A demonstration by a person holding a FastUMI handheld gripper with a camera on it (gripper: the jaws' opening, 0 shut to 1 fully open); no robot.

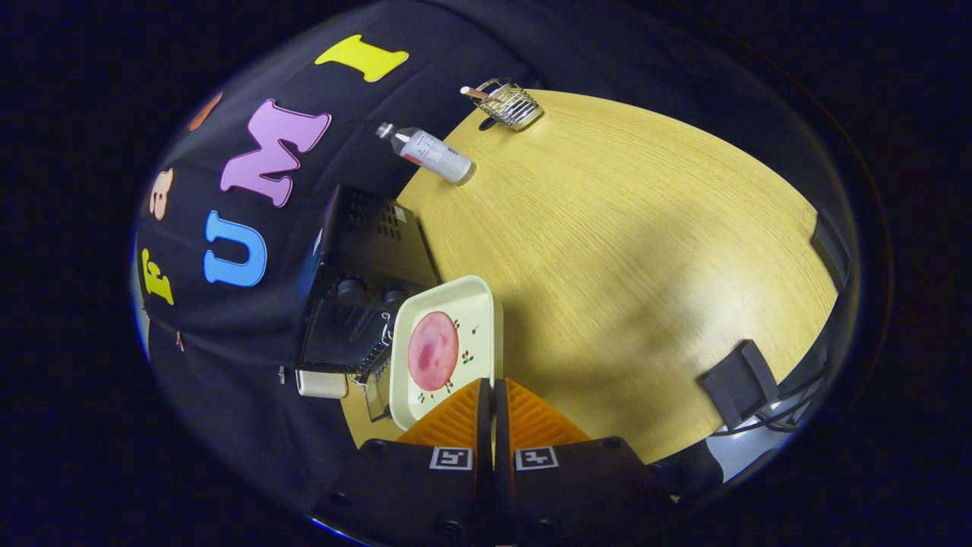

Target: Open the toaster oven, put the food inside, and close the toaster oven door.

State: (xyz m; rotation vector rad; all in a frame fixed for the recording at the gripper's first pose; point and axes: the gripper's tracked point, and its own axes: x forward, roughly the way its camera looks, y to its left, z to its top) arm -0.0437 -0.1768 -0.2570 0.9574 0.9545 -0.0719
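My gripper (492,384) is shut on the near rim of a cream square plate (478,304) that carries a round pink slice of meat (433,351). The plate reaches out just ahead of the fingers and looks lifted off the wooden table (623,251). Right beside the plate's far side stands the black toaster oven (364,266), with two knobs (351,289) on its front. Its glass door (376,395) hangs open, the pale handle (322,384) at its outer end, and a wire rack (372,355) shows in the opening. The whole view is rolled sideways.
A clear plastic bottle (429,152) stands on the table beyond the oven, and a wire basket (510,102) sits farther off near the table's far edge. Two black clamps (740,380) (831,247) grip the table edge, with cables by the nearer one.
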